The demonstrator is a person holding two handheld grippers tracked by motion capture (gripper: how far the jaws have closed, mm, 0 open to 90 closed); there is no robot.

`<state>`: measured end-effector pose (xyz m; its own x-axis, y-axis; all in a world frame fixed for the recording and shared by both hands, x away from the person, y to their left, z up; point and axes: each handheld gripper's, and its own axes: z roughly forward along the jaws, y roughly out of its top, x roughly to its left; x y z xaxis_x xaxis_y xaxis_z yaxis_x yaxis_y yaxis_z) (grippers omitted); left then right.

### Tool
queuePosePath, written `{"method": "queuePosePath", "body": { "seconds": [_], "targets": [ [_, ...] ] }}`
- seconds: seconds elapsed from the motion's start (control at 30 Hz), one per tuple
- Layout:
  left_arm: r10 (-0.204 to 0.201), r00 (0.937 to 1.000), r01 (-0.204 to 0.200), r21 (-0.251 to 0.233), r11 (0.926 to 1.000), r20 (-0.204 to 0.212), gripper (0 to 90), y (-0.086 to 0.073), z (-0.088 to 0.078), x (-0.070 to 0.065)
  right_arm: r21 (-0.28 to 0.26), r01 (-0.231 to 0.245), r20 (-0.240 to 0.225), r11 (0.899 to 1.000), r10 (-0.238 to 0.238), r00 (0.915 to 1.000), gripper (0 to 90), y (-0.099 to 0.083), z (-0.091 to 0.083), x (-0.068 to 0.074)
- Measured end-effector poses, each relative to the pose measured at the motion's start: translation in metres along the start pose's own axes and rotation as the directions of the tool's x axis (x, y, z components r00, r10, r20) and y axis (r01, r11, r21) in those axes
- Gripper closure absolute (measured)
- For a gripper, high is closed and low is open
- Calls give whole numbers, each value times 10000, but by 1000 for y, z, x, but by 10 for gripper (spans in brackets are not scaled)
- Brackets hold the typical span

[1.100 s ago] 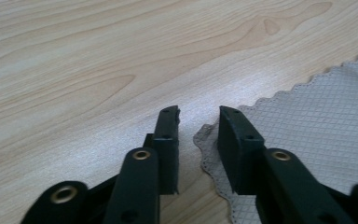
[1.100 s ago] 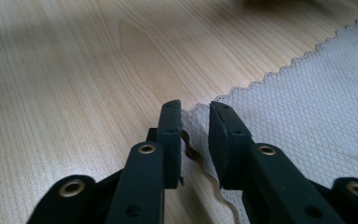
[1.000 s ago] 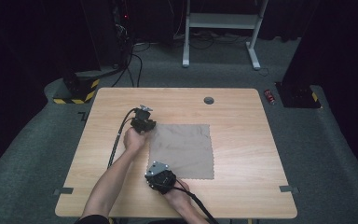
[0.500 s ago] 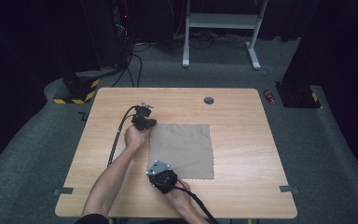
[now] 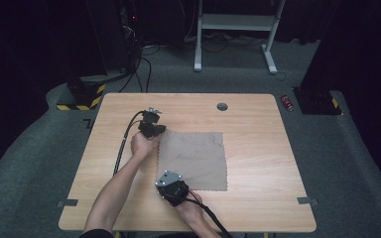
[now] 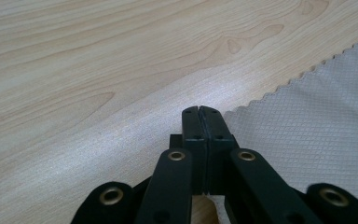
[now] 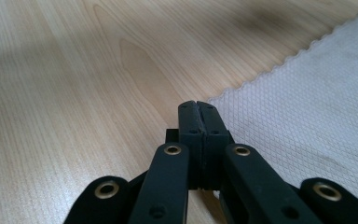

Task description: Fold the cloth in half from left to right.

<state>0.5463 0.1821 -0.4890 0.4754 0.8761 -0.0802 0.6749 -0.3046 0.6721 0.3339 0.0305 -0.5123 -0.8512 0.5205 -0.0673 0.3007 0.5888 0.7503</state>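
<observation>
A grey cloth [image 5: 193, 158] with zigzag-cut edges lies flat on the wooden table [image 5: 258, 129]. My left gripper [image 5: 158, 133] is at the cloth's far left corner, held low over the wood. In the left gripper view its jaws [image 6: 199, 109] are pressed together, and the corner of the cloth [image 6: 317, 116] runs in under their tips. My right gripper [image 5: 164, 184] sits at the cloth's near left corner. Its jaws [image 7: 196, 105] are likewise closed, with the edge of the cloth [image 7: 307, 107] meeting them at the tip.
A black cable [image 5: 124, 144] trails from the left gripper toward the table's near left. A round grommet [image 5: 222, 106] is set in the far side of the table. On the floor beyond are a red item [image 5: 287, 102] and a yellow-black striped block [image 5: 79, 99].
</observation>
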Motion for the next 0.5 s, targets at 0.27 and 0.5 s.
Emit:
{"method": "queuePosePath", "body": {
  "seconds": [0.27,0.5],
  "targets": [
    [-55,10000,55,16,10000,74,898,0,-5,3,-158,-45,-262,9999,41,9996,898,3,-3,0],
    [80,9999,-79,-43,10000,98,898,1,-16,6,-266,103,-443,9996,-115,9990,898,11,-5,5]
  ]
}}
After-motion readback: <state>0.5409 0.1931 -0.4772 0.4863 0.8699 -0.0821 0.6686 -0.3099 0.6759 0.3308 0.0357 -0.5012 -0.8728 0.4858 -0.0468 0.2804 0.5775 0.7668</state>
